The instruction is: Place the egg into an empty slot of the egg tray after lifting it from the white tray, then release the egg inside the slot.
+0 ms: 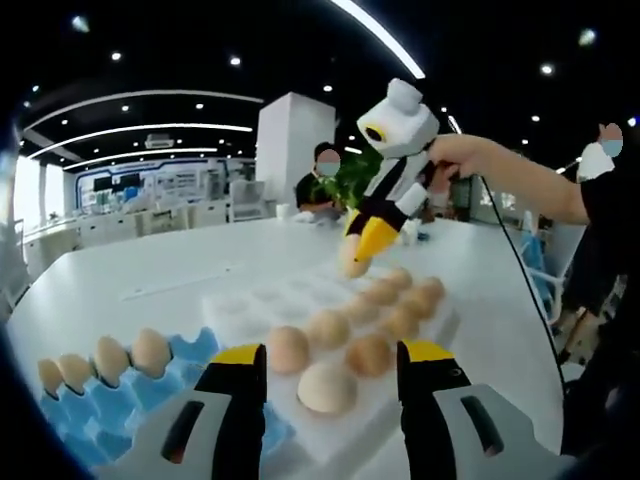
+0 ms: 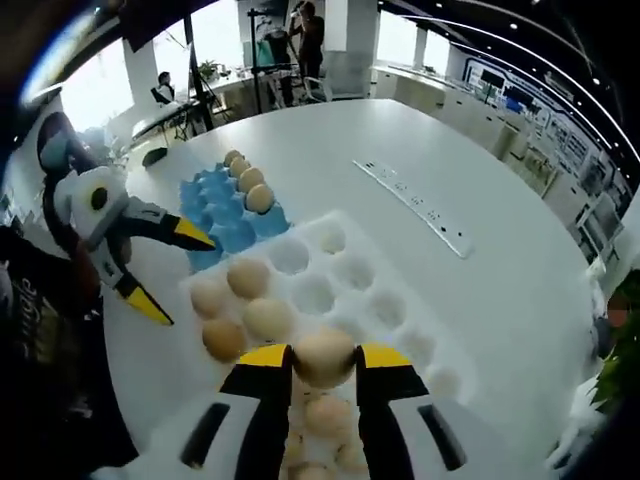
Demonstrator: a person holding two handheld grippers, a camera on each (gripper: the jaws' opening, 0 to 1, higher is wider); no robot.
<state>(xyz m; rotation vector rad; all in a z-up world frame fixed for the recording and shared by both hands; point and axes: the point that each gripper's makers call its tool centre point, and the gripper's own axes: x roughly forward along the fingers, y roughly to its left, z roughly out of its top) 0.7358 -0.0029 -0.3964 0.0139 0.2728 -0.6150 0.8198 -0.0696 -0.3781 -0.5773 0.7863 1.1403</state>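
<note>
Pick done, placing left, I judge. Left tongs (image 1: 328, 375) wide, empty, low centre. Blue moulded egg tray (image 2: 222, 215) upper left: four eggs, slots free. White foam tray (image 2: 345, 262) centre: many eggs. Right tongs (image 2: 322, 365) hold beige egg (image 2: 323, 355), bottom centre, above white foam tray.

In the left gripper view the left claw (image 1: 329, 372) covers the near edge of the white tray (image 1: 235, 305) and part of the blue egg tray (image 1: 75, 415). In the right gripper view the right claw (image 2: 322, 365) hides the sides of its egg (image 2: 323, 355); eggs behind it blur. The left claw (image 2: 175, 275) hides the blue tray's near corner.
</note>
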